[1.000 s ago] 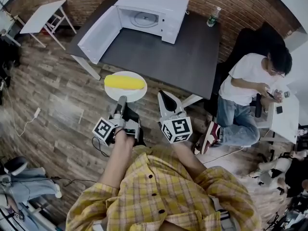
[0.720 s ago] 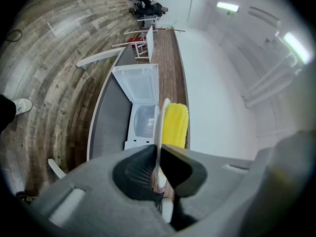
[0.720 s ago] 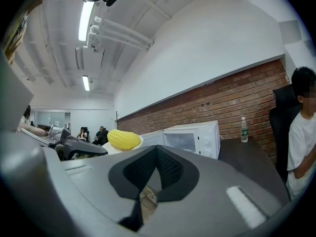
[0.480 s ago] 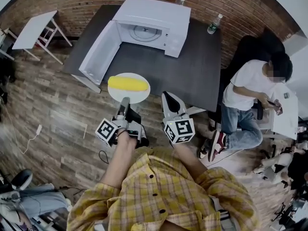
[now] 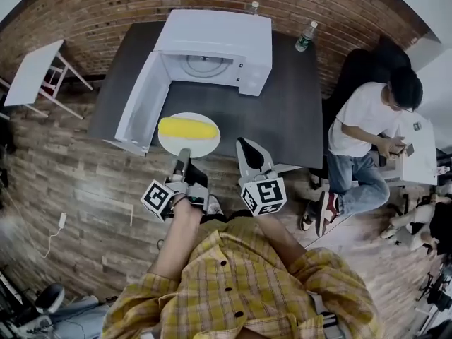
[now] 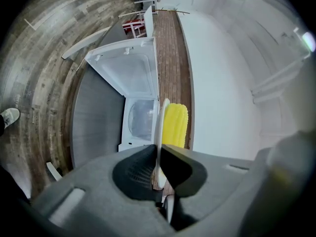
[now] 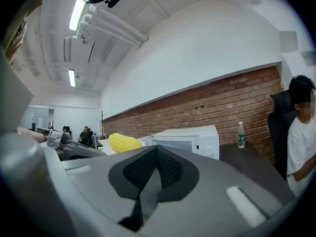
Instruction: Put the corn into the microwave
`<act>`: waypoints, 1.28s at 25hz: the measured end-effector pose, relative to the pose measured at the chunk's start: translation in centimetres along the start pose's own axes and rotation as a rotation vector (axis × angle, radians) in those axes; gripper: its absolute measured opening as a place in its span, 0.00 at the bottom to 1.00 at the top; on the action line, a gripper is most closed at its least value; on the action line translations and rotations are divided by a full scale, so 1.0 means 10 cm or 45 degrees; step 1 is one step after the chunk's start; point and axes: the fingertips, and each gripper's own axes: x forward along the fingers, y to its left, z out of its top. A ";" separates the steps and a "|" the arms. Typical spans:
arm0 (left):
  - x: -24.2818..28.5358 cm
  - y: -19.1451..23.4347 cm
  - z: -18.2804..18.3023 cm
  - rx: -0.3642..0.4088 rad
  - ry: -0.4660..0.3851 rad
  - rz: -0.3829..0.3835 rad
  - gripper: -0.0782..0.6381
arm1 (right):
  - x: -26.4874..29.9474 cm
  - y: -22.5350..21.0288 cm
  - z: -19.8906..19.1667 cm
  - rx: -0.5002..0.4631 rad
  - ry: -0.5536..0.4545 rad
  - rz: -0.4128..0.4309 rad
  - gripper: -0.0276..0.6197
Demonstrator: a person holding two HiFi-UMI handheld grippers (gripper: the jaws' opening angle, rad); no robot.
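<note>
A yellow corn cob lies on a white plate. My left gripper is shut on the plate's near rim and holds it level, just over the front edge of the dark table. In the left gripper view the plate's edge sits pinched between the jaws, with the corn beyond it. The white microwave stands at the back of the table, its door swung open to the left. My right gripper is beside the plate, shut and empty; its own view shows the pads meeting.
A seated person is at the table's right end. Two water bottles stand near the brick wall behind the microwave. A small white table stands on the wooden floor at the left.
Both grippers have moved forward towards the table. The plate with the corn has gone from over the floor to the table's front edge, closer to the open microwave.
</note>
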 end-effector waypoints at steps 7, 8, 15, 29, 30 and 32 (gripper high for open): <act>0.18 0.03 0.08 -0.013 0.043 0.007 0.15 | 0.16 -0.03 -0.03 0.006 0.009 -0.035 0.05; 0.20 0.05 0.08 -0.013 0.047 0.010 0.15 | 0.18 -0.04 -0.04 0.007 0.013 -0.039 0.05; 0.36 0.12 0.10 -0.025 0.063 0.034 0.15 | 0.35 -0.11 -0.07 0.009 0.030 -0.041 0.05; 0.89 0.12 0.13 -0.023 0.028 0.039 0.15 | 0.80 -0.43 0.04 -0.004 0.027 -0.003 0.05; 0.93 0.14 0.13 -0.023 0.021 0.043 0.15 | 0.83 -0.46 0.04 0.002 0.027 0.005 0.05; 1.01 0.15 0.12 -0.022 0.013 0.051 0.15 | 0.89 -0.54 0.04 0.014 0.028 0.017 0.05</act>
